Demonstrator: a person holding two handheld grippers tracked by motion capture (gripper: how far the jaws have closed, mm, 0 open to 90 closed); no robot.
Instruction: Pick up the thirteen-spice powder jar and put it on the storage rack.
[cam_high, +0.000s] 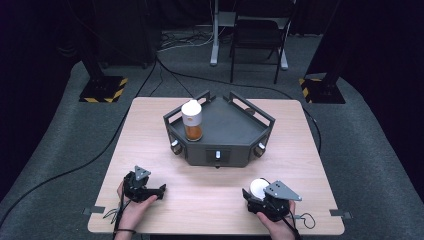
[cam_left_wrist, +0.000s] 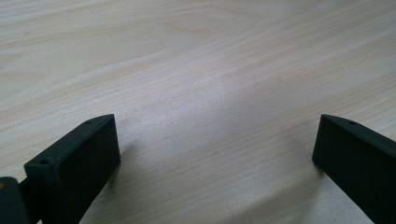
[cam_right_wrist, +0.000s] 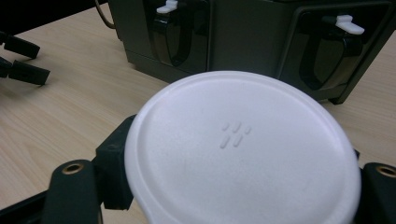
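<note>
A: High view first: we have the light wooden table (cam_high: 150, 130), and on it, toward the far side, the dark grey angular tray stand (cam_high: 235, 132). On the stand's left part stands a clear jar with amber contents and a white top (cam_high: 192, 120).

B: Near the stand's front right, our right gripper (cam_high: 260, 196) has its jaws closed around a round white plastic lid (cam_right_wrist: 243, 149). In front of the stand to the left, our left gripper (cam_high: 150, 190) sits jaws wide apart, holding nothing.

A: We'd judge the lid wants carrying level, gripped by its rim.

B: No readable writing; four small embossed dashes mark the lid.
</note>
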